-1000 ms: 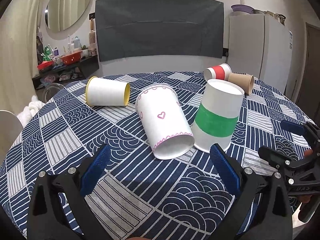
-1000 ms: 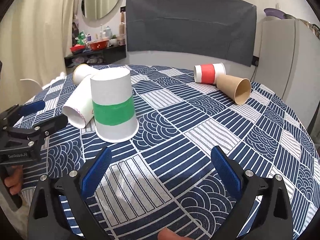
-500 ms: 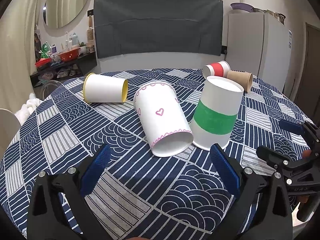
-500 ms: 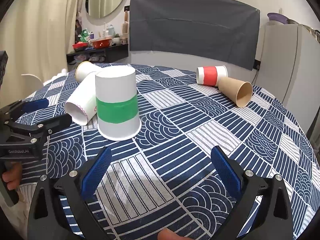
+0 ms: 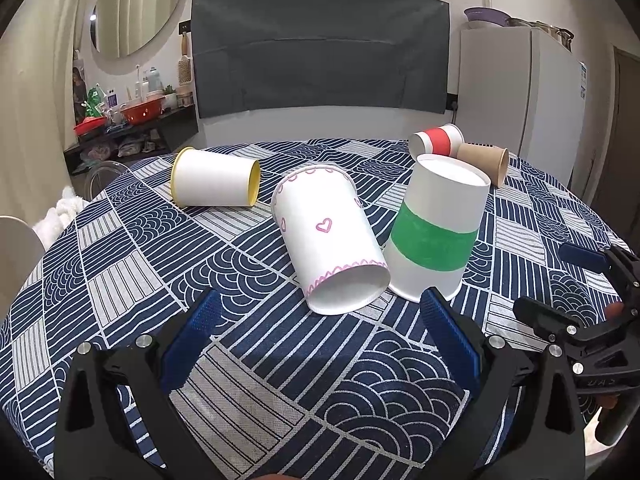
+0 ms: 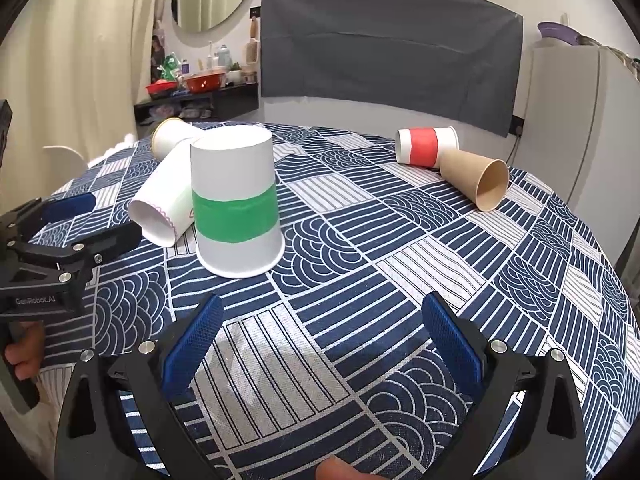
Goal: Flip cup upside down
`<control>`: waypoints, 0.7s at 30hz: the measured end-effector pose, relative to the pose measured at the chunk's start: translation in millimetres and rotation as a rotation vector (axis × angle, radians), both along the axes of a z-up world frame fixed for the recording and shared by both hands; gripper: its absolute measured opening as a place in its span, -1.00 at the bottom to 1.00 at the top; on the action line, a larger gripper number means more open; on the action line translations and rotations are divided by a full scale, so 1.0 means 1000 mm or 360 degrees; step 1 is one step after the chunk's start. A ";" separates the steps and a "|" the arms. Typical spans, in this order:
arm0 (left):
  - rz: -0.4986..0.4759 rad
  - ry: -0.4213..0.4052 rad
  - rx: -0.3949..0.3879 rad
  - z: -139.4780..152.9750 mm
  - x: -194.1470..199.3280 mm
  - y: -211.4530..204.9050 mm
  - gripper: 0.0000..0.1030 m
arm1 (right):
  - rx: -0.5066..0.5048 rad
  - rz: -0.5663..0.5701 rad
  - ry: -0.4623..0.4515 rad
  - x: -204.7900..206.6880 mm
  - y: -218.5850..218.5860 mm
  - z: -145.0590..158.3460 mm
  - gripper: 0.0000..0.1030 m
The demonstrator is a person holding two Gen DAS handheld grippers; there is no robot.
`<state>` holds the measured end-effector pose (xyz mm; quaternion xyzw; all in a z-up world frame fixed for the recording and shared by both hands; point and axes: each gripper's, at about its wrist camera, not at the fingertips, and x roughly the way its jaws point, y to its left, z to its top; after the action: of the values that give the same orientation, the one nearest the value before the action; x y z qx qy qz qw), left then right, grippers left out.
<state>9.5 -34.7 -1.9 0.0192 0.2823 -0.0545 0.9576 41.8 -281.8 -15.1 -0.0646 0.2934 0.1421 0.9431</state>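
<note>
A white cup with a green band (image 5: pixel 436 232) (image 6: pixel 234 204) stands upside down on the patterned table (image 5: pixel 260 364). A white cup with pink hearts (image 5: pixel 328 236) (image 6: pixel 164 204) lies on its side against it, mouth toward me. My left gripper (image 5: pixel 324 340) is open and empty, just short of the heart cup's mouth. My right gripper (image 6: pixel 320 344) is open and empty, a short way in front of the green-band cup. Each gripper also shows at the edge of the other's view.
A white cup with yellow rims (image 5: pixel 214 178) lies on its side at the back left. A red-band cup (image 6: pixel 426 146) and a brown cup (image 6: pixel 476 178) lie on their sides at the back right. A fridge (image 5: pixel 520 96) stands beyond the table.
Both grippers have drifted slightly; the cups sit a little nearer in the left wrist view. No cup has moved and both grippers have stayed open.
</note>
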 end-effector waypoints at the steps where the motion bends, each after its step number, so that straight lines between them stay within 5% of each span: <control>1: 0.0001 -0.0002 -0.0001 0.000 0.000 0.000 0.89 | 0.0001 -0.0001 0.0001 0.000 0.000 0.000 0.85; 21: 0.0004 -0.0016 0.0008 0.000 -0.001 -0.001 0.89 | -0.0008 0.0016 0.0010 -0.001 0.002 -0.001 0.85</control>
<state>8.2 -35.9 -2.3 0.0217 0.2776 -0.0525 0.9590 41.2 -279.7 -15.7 -0.0681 0.2964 0.1462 0.9414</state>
